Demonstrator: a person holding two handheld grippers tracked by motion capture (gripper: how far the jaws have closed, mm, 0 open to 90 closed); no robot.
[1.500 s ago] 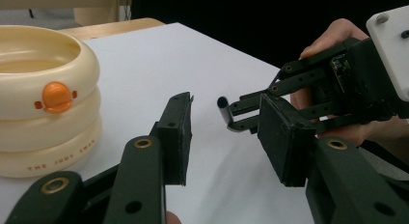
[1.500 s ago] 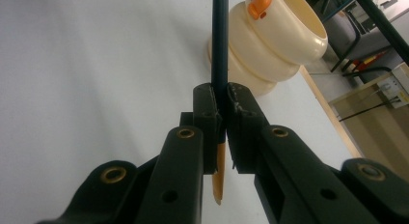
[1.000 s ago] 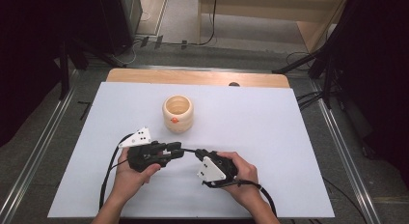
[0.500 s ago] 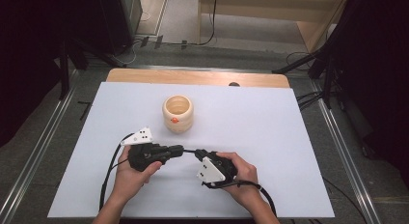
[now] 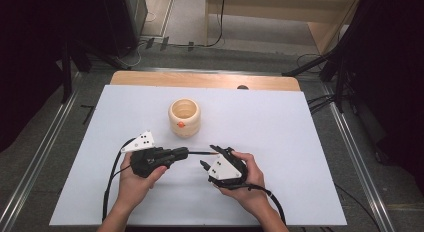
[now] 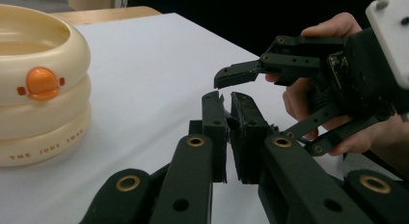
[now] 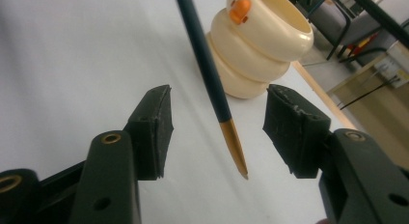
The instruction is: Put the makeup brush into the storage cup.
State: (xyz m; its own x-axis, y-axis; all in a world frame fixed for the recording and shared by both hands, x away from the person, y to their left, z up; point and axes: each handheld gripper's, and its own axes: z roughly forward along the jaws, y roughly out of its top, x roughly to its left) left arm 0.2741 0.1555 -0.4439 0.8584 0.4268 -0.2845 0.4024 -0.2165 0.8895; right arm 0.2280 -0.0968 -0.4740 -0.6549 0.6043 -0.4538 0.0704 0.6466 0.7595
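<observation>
A dark teal pen (image 5: 202,153) with a gold tip (image 7: 234,149) runs level between my two grippers, just above the white table. My left gripper (image 5: 182,153) is shut on one end of it, its jaws (image 6: 227,101) pressed almost together. My right gripper (image 5: 209,156) faces it from the right and is open. Its jaws have just been opening. In the right gripper view the pen (image 7: 207,64) hangs between the right gripper's (image 7: 217,118) pads, touching neither. A cream duck-shaped cup (image 5: 184,117) with an orange beak stands upright behind both grippers.
The white table top (image 5: 300,142) stretches wide to the right and left of the hands. A wooden strip (image 5: 200,80) runs along its far edge. In the left gripper view the cup (image 6: 38,103) stands close at the left. Cables trail from both grippers toward the near edge.
The right gripper's jaws have spread apart and let go of the pen. The left gripper's jaws have closed on the pen's other end. Both hands stay in place.
</observation>
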